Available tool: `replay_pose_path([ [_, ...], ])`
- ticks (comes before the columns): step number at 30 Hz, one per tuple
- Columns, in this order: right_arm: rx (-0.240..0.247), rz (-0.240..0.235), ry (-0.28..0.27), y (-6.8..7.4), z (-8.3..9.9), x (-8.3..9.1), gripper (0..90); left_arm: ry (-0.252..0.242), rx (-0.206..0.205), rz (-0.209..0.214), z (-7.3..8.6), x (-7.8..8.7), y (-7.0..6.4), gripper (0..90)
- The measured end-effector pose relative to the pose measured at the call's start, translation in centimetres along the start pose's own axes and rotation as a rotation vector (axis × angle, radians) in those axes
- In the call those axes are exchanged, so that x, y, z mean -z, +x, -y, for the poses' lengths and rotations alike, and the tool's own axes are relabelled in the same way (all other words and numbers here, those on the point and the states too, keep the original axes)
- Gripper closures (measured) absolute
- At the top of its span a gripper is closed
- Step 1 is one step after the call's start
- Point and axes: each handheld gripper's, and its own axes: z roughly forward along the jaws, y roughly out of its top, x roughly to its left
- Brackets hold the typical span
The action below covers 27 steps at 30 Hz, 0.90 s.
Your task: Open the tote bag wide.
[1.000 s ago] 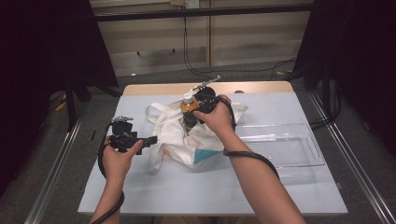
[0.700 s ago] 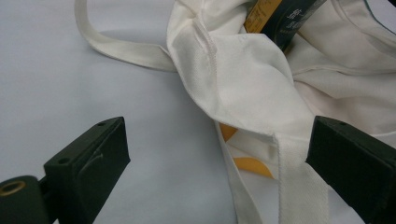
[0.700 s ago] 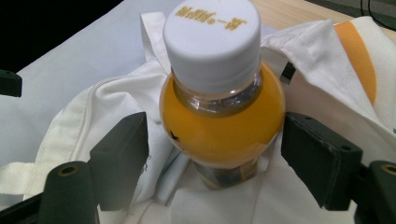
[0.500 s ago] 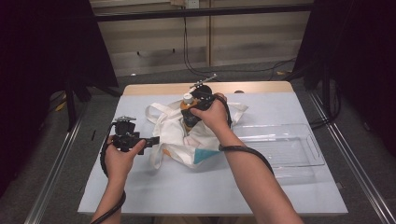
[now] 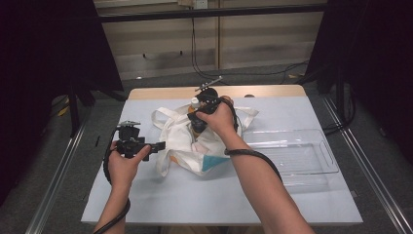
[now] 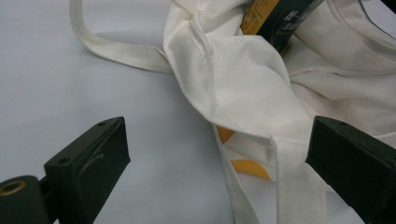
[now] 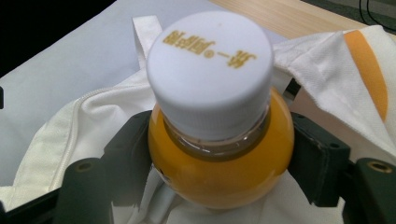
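Nearest me, my left gripper (image 5: 157,145) waits with jaws spread beside the tote bag (image 5: 181,141). Farther off, my right gripper (image 7: 219,154) clamps the juice bottle (image 7: 219,154) over the bag's mouth; I judge loose fabric could snag it.

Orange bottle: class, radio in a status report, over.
Right gripper shut on orange bottle above white tote bag. Left gripper open at bag strap. Nothing blocking.
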Motion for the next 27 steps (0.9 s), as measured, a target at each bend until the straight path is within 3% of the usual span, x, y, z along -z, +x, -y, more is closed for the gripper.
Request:
replay_pose_path([
  [6,-0.002,0.008,0.007,0.2,0.0,0.2,30.4,0.004,-0.001,-0.002,0.1,0.0,0.0,5.6],
  [19,-0.029,-0.004,0.076,-0.2,-0.5,1.5,30.6,0.002,-0.013,-0.001,0.0,0.0,-0.1,5.7],
  [27,-0.040,-0.017,0.100,-0.4,-1.5,2.7,30.7,-0.008,0.003,0.009,0.0,-0.2,-0.2,5.7],
])
